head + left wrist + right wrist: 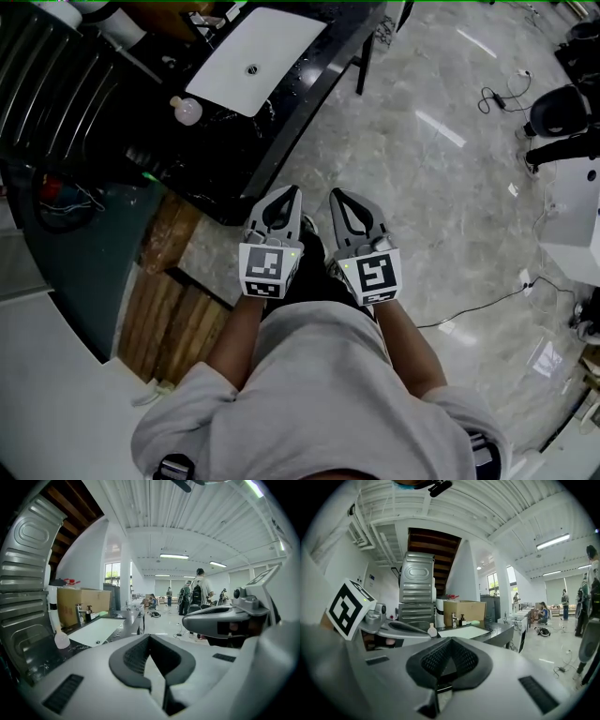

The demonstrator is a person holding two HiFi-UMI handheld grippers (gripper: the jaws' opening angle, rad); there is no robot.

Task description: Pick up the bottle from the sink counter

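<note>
The bottle [187, 110] is small, round and pale with a tan cap. It stands on the black sink counter [291, 89], just left of the white basin [253, 61]. It also shows in the left gripper view, bottle [61, 639], and far off in the right gripper view, bottle [432, 631]. My left gripper [287, 195] and right gripper [338, 196] are held side by side close to the body, over the floor, well short of the counter. Both are shut with nothing between their jaws. The same shows along the left gripper [150, 641] and the right gripper [451, 641].
A faucet [453, 619] and a cardboard box [464, 611] stand at the basin's far end. A ribbed metal unit [42, 75] lines the counter's left side, and wooden planks [173, 319] lie at my left. Cables [497, 98] trail over the marble floor, and people [197, 592] stand far off.
</note>
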